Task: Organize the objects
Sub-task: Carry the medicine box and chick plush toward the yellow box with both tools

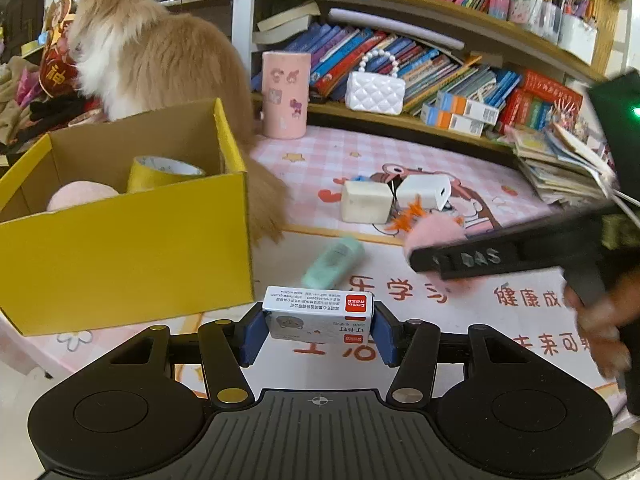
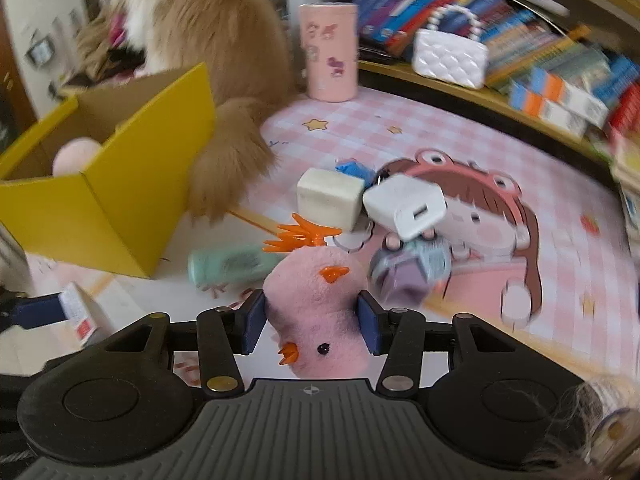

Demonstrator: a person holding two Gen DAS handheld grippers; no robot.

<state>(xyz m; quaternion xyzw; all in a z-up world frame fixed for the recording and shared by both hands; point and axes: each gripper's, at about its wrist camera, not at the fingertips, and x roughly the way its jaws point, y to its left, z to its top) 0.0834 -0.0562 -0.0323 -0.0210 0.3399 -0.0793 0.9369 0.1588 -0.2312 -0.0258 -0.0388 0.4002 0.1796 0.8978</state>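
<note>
Staple box (image 1: 318,314), light and stiff, sits clamped by its short ends in the left tongs (image 1: 318,326) just beside the yellow carton (image 1: 120,256), while the right tongs (image 2: 312,322) squeeze a soft pink plush chick (image 2: 316,308).

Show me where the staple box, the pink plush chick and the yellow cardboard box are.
staple box (image 1: 318,312): left wrist view, top face.
pink plush chick (image 2: 316,304): right wrist view, middle of the body.
yellow cardboard box (image 1: 120,256): left wrist view, front wall.
</note>
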